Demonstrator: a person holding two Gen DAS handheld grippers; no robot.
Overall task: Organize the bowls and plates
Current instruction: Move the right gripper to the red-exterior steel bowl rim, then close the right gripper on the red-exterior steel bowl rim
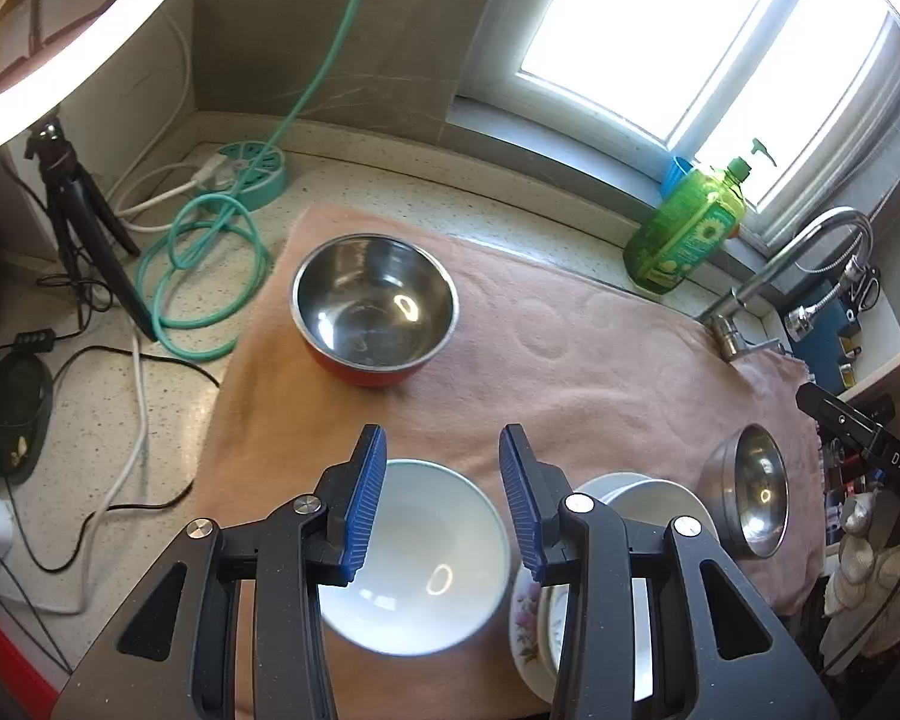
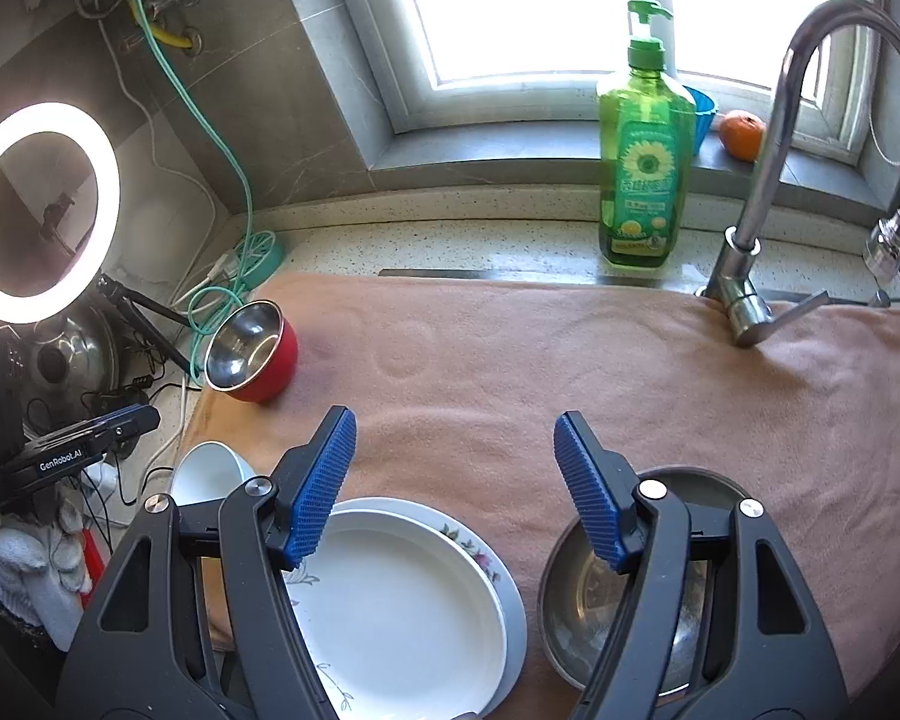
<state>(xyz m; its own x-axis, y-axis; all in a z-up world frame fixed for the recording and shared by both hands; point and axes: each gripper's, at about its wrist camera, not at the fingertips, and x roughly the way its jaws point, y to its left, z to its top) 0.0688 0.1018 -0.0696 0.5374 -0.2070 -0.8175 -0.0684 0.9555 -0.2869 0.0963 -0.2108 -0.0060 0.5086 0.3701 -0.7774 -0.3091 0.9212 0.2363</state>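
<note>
Left tongs (image 1: 443,450) hanging spread, gripping nothing, over white bowl (image 1: 426,564) sitting on the towel (image 1: 570,348). Right tongs (image 2: 455,441) also hanging spread and empty, above the towel between plate stack (image 2: 402,606) and steel bowl (image 2: 576,606). Red bowl (image 2: 252,351) resting at towel's far left corner, well apart from the rest. Soap bottle (image 2: 642,168) and faucet (image 2: 756,228) standing behind the towel on the surface (image 2: 450,246).

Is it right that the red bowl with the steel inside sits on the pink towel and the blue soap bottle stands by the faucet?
Not quite. The soap bottle is green, not blue, as the right wrist view shows. It does stand by the faucet, and the red bowl sits on the pink towel.
</note>
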